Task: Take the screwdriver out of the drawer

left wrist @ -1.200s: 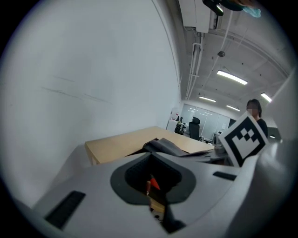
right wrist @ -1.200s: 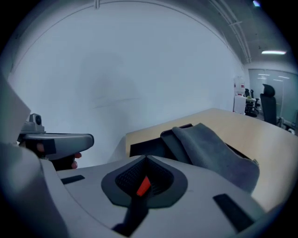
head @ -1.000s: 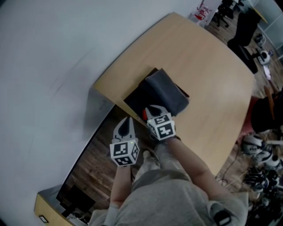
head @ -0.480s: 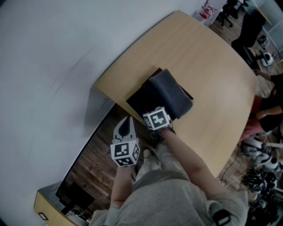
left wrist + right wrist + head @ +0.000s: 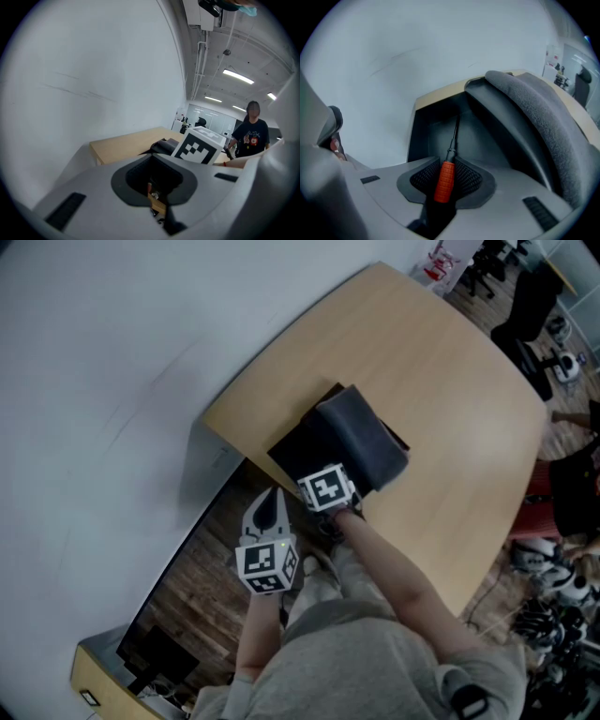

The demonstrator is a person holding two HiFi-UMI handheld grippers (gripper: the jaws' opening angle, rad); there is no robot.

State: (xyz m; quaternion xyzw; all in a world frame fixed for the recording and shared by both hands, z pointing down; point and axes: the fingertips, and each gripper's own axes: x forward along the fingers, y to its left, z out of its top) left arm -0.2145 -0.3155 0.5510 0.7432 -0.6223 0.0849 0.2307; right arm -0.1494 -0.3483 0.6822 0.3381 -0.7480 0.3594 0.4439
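The left gripper (image 5: 154, 180) fills the lower frame, its grey jaws drawn together with nothing gripped between them. Beyond it a wooden table (image 5: 124, 144) meets a white wall (image 5: 93, 70). On the table sits a dark box (image 5: 161, 146) — partly hidden by the other gripper's marker cube (image 5: 199, 146) — and a person (image 5: 251, 136) stands far behind.

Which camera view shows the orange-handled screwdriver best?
Right gripper view: its jaws, just closing, grip the orange-handled screwdriver in the dark drawer. The right gripper hides it in the head view; the left gripper view misses it.
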